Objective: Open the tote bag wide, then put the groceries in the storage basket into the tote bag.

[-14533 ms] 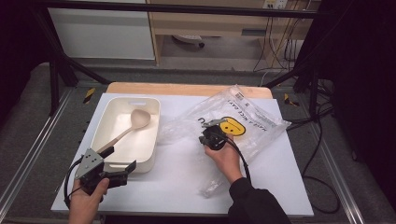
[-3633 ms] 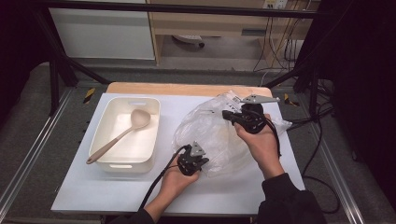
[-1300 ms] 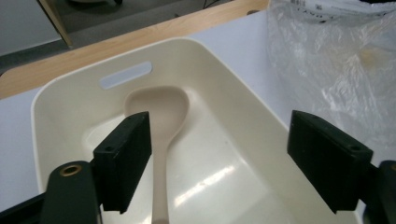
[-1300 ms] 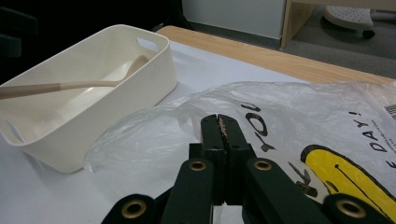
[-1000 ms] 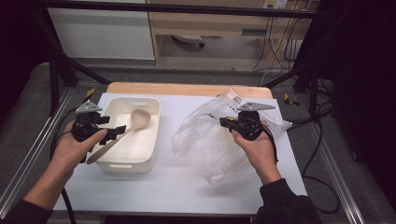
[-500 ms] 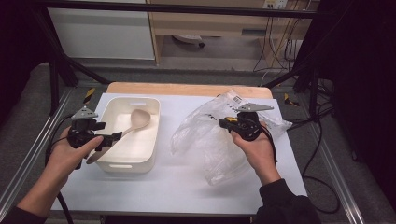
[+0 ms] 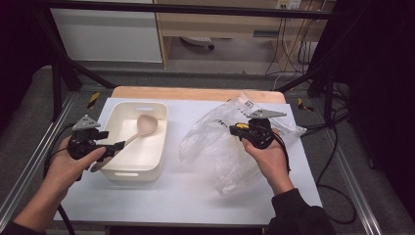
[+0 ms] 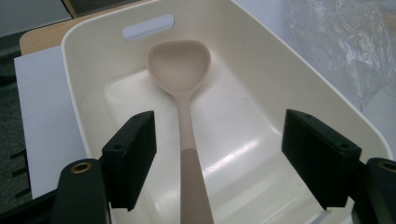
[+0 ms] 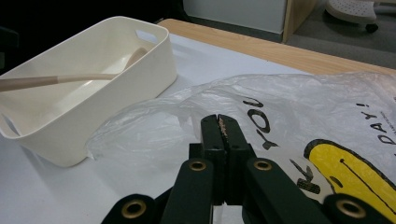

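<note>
A beige spoon lies in a cream tub on the left of the table, its handle sticking out over the tub's near left rim. My left gripper is open, one jaw on each side of that handle. In the left gripper view the spoon runs up between the jaws of the gripper. The jaws have just been closing and do not touch the handle. My right gripper is shut on the edge of a clear plastic bag and holds it raised. Its jaws pinch the bag.
The white table top carries the tub and the bag. A wooden board runs along the back edge. Metal frame rails flank the table, and cables trail at the right.
My left gripper has shifted slightly toward the near end of the spoon handle. The right gripper and the bag have stayed in place.
</note>
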Demonstrator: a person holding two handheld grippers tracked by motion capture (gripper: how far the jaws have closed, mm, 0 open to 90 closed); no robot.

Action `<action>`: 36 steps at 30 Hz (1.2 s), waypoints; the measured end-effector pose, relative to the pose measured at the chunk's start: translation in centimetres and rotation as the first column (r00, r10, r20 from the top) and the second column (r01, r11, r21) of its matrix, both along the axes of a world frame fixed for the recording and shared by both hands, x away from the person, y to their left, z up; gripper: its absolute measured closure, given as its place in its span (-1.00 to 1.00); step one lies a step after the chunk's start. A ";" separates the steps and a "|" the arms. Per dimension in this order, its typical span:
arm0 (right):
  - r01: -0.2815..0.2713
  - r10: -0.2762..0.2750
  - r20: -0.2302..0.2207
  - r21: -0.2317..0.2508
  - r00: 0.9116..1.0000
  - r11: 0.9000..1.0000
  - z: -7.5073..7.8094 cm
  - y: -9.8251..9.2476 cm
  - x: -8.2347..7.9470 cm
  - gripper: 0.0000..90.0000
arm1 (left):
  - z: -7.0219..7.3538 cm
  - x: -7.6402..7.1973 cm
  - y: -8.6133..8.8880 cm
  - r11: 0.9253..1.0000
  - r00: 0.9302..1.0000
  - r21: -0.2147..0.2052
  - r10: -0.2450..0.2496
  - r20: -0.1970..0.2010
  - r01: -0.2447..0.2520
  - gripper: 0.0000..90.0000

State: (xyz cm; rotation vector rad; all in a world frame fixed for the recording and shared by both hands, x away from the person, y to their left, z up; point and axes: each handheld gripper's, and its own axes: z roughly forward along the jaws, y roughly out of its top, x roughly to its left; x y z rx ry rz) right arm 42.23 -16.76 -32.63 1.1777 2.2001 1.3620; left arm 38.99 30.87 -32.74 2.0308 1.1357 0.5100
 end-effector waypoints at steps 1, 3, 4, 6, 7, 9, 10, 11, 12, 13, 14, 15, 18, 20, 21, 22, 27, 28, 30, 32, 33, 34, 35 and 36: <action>-0.002 0.002 -0.001 -0.003 1.000 1.000 0.0 0.0 0.0 1.00 | 0.0 0.0 -0.1 1.000 1.000 0.001 0.000 0.000 0.000 -0.40; -0.003 0.003 -0.003 -0.002 1.000 1.000 -0.1 0.1 0.0 1.00 | -0.1 0.0 -0.1 1.000 1.000 0.009 0.000 0.000 0.000 -0.37; -0.003 0.003 -0.007 -0.003 1.000 1.000 -0.1 0.1 0.0 1.00 | -0.2 0.0 -0.1 1.000 1.000 0.014 0.001 -0.001 -0.001 -0.36; -0.005 0.005 -0.007 -0.002 1.000 1.000 -0.2 0.1 0.0 1.00 | -0.2 0.1 0.0 1.000 1.000 0.011 0.002 -0.001 -0.002 -0.35; -0.005 0.005 -0.005 -0.004 1.000 1.000 -0.3 0.1 0.0 1.00 | -0.2 0.1 0.0 1.000 1.000 0.011 0.001 -0.001 -0.001 -0.34; -0.004 0.004 -0.004 -0.005 1.000 1.000 -0.3 0.1 0.1 1.00 | -0.3 0.0 -0.1 1.000 1.000 0.010 -0.002 -0.002 0.002 -0.33; -0.004 0.004 -0.005 -0.005 1.000 1.000 -0.3 0.1 0.1 1.00 | -0.3 0.0 -0.1 1.000 1.000 0.011 -0.005 -0.004 0.005 -0.33; -0.002 0.002 -0.007 -0.004 1.000 1.000 -0.4 0.0 0.1 1.00 | -0.3 0.0 -0.1 1.000 1.000 0.012 -0.005 -0.007 0.005 -0.32; 0.001 -0.001 -0.013 -0.004 1.000 1.000 -0.4 0.0 0.1 1.00 | -0.4 0.1 -0.1 1.000 1.000 0.013 -0.004 -0.009 0.004 -0.32; 0.002 -0.002 -0.013 -0.004 1.000 1.000 -0.5 0.0 0.1 1.00 | -0.5 0.1 0.0 1.000 1.000 0.013 -0.005 -0.013 0.005 -0.30; 0.001 -0.001 -0.016 -0.004 1.000 1.000 -0.6 0.0 0.1 1.00 | -0.6 0.1 0.0 1.000 1.000 0.014 -0.006 -0.016 0.006 -0.27; 0.000 0.000 -0.013 -0.006 1.000 1.000 -0.6 0.0 0.1 1.00 | -0.6 0.2 0.0 1.000 1.000 0.016 -0.004 -0.017 0.005 -0.25; -0.002 0.001 -0.019 -0.006 1.000 1.000 -0.8 0.1 0.0 1.00 | -0.9 0.1 0.0 1.000 1.000 0.026 -0.006 -0.025 0.006 -0.19; -0.005 0.005 -0.016 -0.011 1.000 1.000 -0.9 0.1 0.0 1.00 | -1.1 0.1 -0.2 0.999 1.000 0.046 -0.007 -0.027 0.009 -0.14; -0.007 0.006 -0.020 -0.010 1.000 1.000 -0.9 0.1 0.0 1.00 | -1.3 0.1 -0.2 0.999 0.999 0.052 -0.009 -0.032 0.010 -0.13; -0.006 0.006 -0.023 -0.009 1.000 1.000 -0.9 0.2 0.0 1.00 | -1.4 0.1 -0.2 0.998 0.999 0.058 -0.011 -0.036 0.014 -0.13; -0.010 0.010 -0.023 -0.012 1.000 1.000 -1.2 0.3 0.1 1.00 | -1.7 0.0 -0.2 0.998 0.999 0.063 -0.005 -0.045 0.008 -0.10; -0.010 0.010 -0.022 -0.011 1.000 1.000 -1.2 0.3 0.1 1.00 | -1.8 0.0 -0.2 0.998 0.999 0.063 -0.004 -0.047 0.007 -0.10; -0.011 0.011 -0.024 -0.011 1.000 1.000 -1.2 0.4 0.1 1.00 | -1.9 0.0 -0.2 0.997 0.999 0.071 -0.006 -0.046 0.009 -0.08; -0.013 0.013 -0.023 -0.011 1.000 1.000 -1.2 0.3 0.1 1.00 | -2.0 0.0 -0.3 0.998 0.999 0.063 -0.004 -0.051 0.008 -0.07; -0.013 0.013 -0.023 -0.011 1.000 1.000 -1.2 0.3 0.1 1.00 | -2.1 -0.1 -0.3 0.998 0.998 0.067 -0.004 -0.057 0.008 -0.06; -0.013 0.012 -0.024 -0.012 1.000 1.000 -1.2 0.3 0.1 1.00 | -2.1 -0.1 -0.3 0.998 0.998 0.068 -0.003 -0.058 0.007 -0.05; -0.013 0.013 -0.023 -0.012 1.000 1.000 -1.2 0.3 0.1 1.00 | -2.2 -0.1 -0.3 0.998 0.998 0.069 0.000 -0.062 0.005 -0.05; -0.013 0.013 -0.024 -0.012 1.000 1.000 -1.2 0.3 0.1 1.00 | -2.3 -0.1 -0.3 0.998 0.998 0.070 -0.001 -0.067 0.006 -0.03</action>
